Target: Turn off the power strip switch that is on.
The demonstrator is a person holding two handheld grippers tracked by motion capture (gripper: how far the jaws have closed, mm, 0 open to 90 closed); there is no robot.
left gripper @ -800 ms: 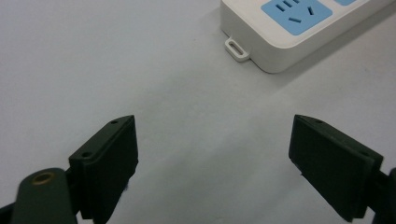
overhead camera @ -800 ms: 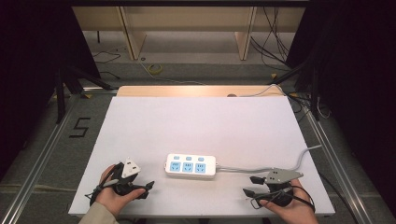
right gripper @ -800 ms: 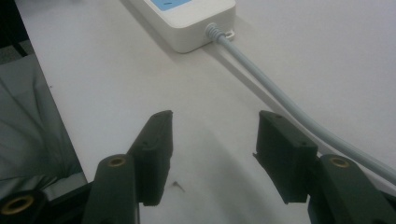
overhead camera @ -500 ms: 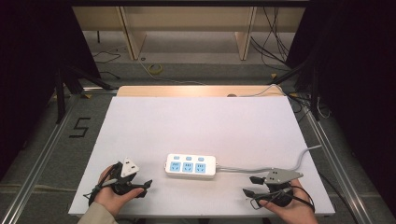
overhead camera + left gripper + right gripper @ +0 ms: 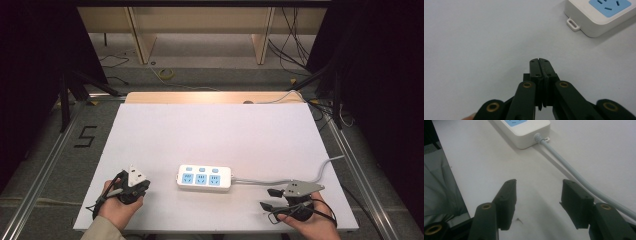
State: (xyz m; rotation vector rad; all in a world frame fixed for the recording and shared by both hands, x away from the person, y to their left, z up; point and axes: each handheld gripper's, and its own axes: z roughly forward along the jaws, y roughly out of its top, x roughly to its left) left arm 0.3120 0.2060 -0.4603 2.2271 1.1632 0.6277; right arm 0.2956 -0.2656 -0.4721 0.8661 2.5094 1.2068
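- The power strip [image 5: 204, 178] lay near the table's [image 5: 215, 125] front edge, between both hands, its cord [image 5: 280, 179] trailing right.
- The right gripper [image 5: 537, 195] stood jaws apart beside the cord; the left gripper [image 5: 540, 61] sat pressed together, empty.
- Nothing was gripped yet; approach seemed next.

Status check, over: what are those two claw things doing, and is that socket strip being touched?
Left gripper shut, empty, short of the power strip. Right gripper open, empty, beside its grey cable. Strip untouched on the white table. Nothing in the way.
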